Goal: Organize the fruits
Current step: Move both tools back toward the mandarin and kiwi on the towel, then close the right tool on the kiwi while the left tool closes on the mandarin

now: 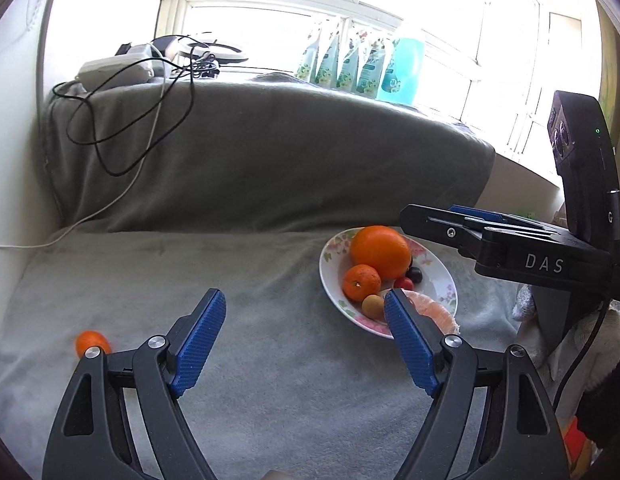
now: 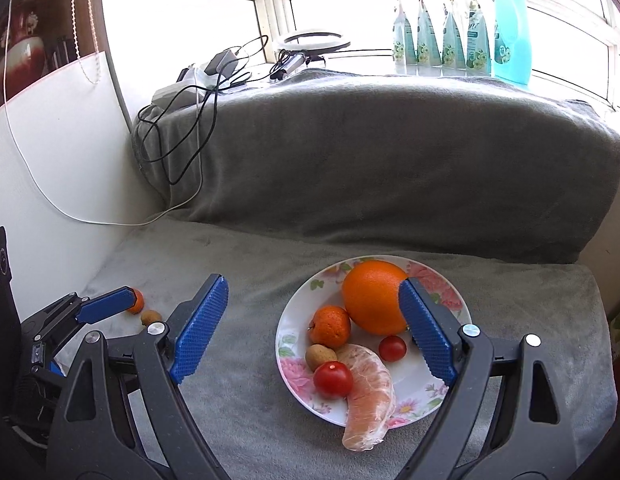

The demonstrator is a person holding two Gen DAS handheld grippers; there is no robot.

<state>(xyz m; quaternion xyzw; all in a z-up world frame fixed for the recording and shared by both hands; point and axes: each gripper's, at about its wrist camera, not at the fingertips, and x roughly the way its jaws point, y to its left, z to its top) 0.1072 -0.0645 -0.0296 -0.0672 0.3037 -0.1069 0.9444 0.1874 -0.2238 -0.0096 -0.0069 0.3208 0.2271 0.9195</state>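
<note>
A floral plate [image 2: 450,292] [image 1: 438,268] on the grey blanket holds a big orange [image 2: 370,296] [image 1: 380,250], a mandarin [image 2: 330,326] [image 1: 361,282], two cherry tomatoes [image 2: 332,379], a small brown fruit [image 2: 320,356] and a peeled grapefruit wedge [image 2: 370,396]. A loose mandarin [image 1: 91,342] [image 2: 137,300] and a small brown fruit [image 2: 151,316] lie on the blanket at left. My left gripper [image 1: 305,300] is open and empty, left of the plate. My right gripper [image 2: 314,288] is open and empty above the plate.
A grey blanket [image 2: 249,272] covers the seat and the raised back [image 2: 370,160]. Cables and chargers [image 2: 213,76] lie on the back ledge at left. Detergent pouches and a blue bottle [image 2: 510,28] stand on the windowsill. A white wall [image 2: 41,152] is at left.
</note>
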